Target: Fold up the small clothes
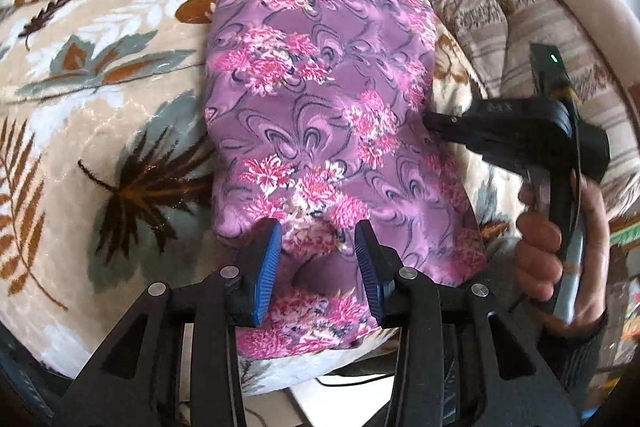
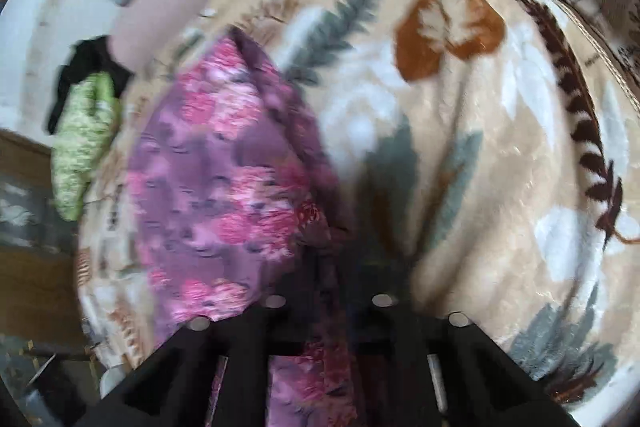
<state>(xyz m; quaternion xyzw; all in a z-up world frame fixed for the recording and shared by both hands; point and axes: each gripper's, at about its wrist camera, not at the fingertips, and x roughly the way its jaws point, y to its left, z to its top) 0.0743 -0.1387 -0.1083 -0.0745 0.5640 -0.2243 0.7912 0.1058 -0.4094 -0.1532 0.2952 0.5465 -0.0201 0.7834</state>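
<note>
Two grippers on one purple floral garment (image 1: 316,115), which lies flat on a leaf-print blanket (image 1: 100,79) that serves as the landmark here. Left gripper (image 1: 318,267): blue pads (image 1: 264,267) spread apart, straddling the near end of the garment where the cloth bunches into a small fold; pads not pressing on it, so released. Right gripper (image 1: 430,121): seen from the left camera as a black snout with its tip at the garment's right edge, a hand (image 1: 560,239) wrapped round its handle. Right wrist view is motion-blurred and dark at the fingertips; jaws read as clenched, and a strip of the purple cloth (image 2: 308,367) runs down between the finger arms, so it looks pinched on the garment edge. In that view the garment (image 2: 224,195) sits on the blanket's left part, leaf print (image 2: 480,147) bare to its right. Green patterned cloth (image 2: 82,143) lies at the blanket's far left edge, apart from the garment.
</note>
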